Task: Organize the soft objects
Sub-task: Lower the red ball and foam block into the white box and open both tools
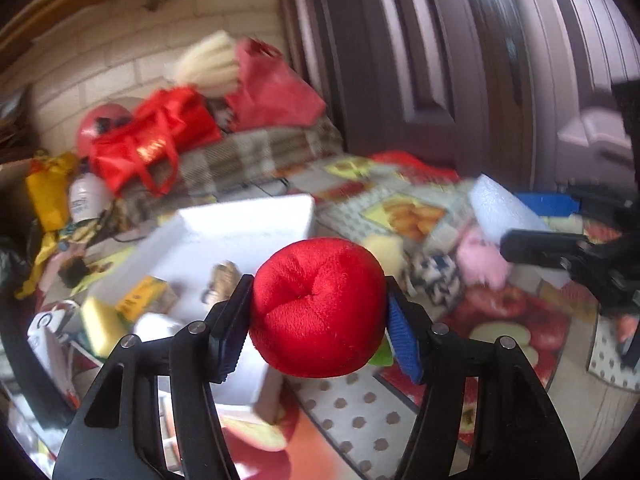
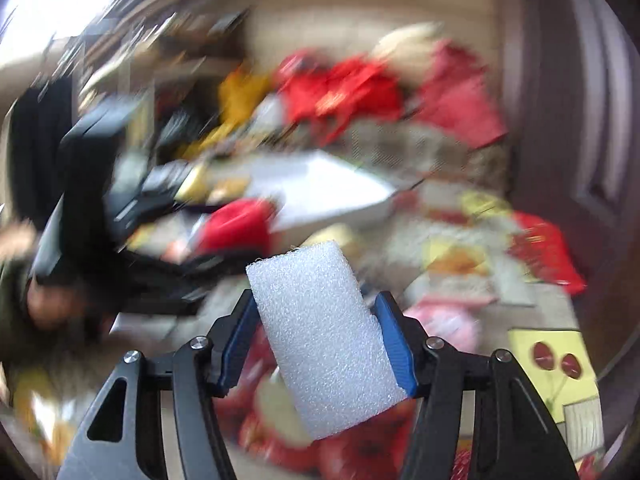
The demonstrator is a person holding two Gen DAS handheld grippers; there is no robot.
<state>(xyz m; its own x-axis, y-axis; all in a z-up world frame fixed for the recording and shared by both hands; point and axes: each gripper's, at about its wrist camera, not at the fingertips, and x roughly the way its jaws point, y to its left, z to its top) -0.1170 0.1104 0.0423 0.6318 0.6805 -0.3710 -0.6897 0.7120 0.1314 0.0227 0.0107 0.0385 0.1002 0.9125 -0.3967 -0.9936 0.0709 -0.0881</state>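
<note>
Left wrist view: left gripper [image 1: 318,312] clamps red plush ball [image 1: 318,308]; white box [image 1: 240,240] just behind-left.
Right gripper [image 2: 316,340]: grips foam block [image 2: 324,340], long axis along fingers.

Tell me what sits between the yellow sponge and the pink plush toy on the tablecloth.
In the left wrist view, a black-and-white patterned soft toy lies between the yellow sponge and the pink plush toy; blur hides whether they touch.

The left gripper [image 1: 318,312] squeezes something between both fingers and tips a little down. The right gripper [image 2: 316,340] does the same, its fingers [image 2: 394,344] pressed in from both sides.
</note>
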